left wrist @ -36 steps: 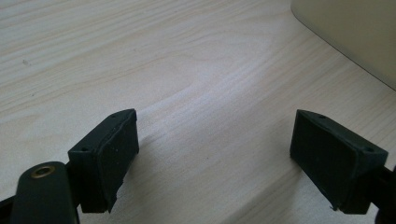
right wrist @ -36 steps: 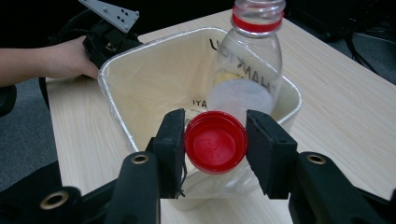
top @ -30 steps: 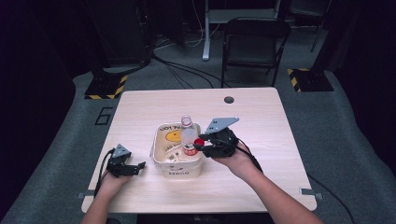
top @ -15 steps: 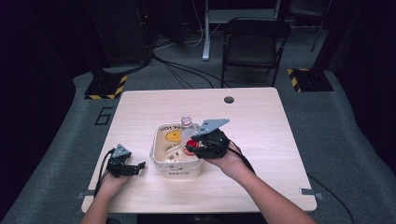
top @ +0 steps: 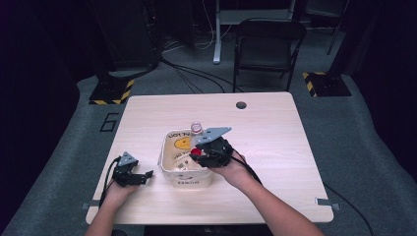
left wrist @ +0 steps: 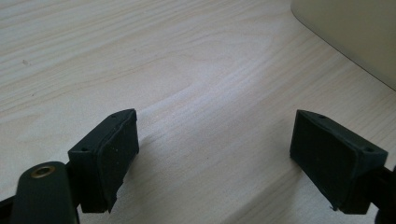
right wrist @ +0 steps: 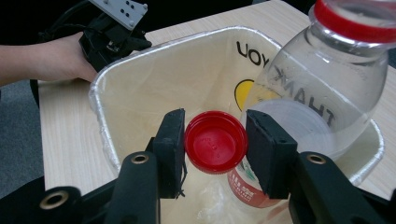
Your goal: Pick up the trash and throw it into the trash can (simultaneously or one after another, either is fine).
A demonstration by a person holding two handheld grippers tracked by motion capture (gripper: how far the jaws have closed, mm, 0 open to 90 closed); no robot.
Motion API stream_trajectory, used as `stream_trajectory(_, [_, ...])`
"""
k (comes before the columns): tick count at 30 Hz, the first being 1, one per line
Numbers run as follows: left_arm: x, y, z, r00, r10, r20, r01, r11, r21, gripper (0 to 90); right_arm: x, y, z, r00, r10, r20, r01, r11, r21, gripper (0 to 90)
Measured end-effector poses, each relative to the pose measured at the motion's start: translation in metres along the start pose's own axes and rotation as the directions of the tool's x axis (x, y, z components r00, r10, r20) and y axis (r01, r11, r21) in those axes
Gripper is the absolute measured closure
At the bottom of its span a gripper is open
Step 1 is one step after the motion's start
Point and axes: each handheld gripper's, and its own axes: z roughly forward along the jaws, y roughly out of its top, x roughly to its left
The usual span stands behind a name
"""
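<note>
Right tongs (right wrist: 215,140): clamped on red cap (right wrist: 215,141), shifted leftward since a second ago to hang over the tub (right wrist: 140,79) beside the uncapped bottle (right wrist: 322,88); cap release likely next. Left tongs (left wrist: 215,154): wide open, empty, on worktop (left wrist: 187,70).

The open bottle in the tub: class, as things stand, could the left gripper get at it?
Probably not directly: the left gripper rests open on the table beside the tub, whose wall and the right gripper holding the red cap stand before the bottle.

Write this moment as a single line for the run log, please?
right claw: shut on red bottle cap, above cream tub | uncapped clear bottle: standing in tub | left claw: open, nothing held, on table
</note>
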Motion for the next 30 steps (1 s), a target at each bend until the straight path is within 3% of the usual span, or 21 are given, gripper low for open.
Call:
stream_trajectory(26, [0.0, 0.0, 0.0, 1.0, 0.001, 0.0, -0.001, 1.0, 0.001, 15.3, 0.003, -0.01, 0.028, 0.9999, 0.012, -0.008, -0.012, 0.9994, 0.033, 57.4])
stream_trajectory(30, [0.0, 0.0, 0.0, 1.0, 0.001, 0.0, -0.001, 1.0, 0.0, 15.3, 0.005, -0.011, 0.028, 0.9999, 0.014, -0.006, -0.013, 0.9994, 0.032, 52.0])
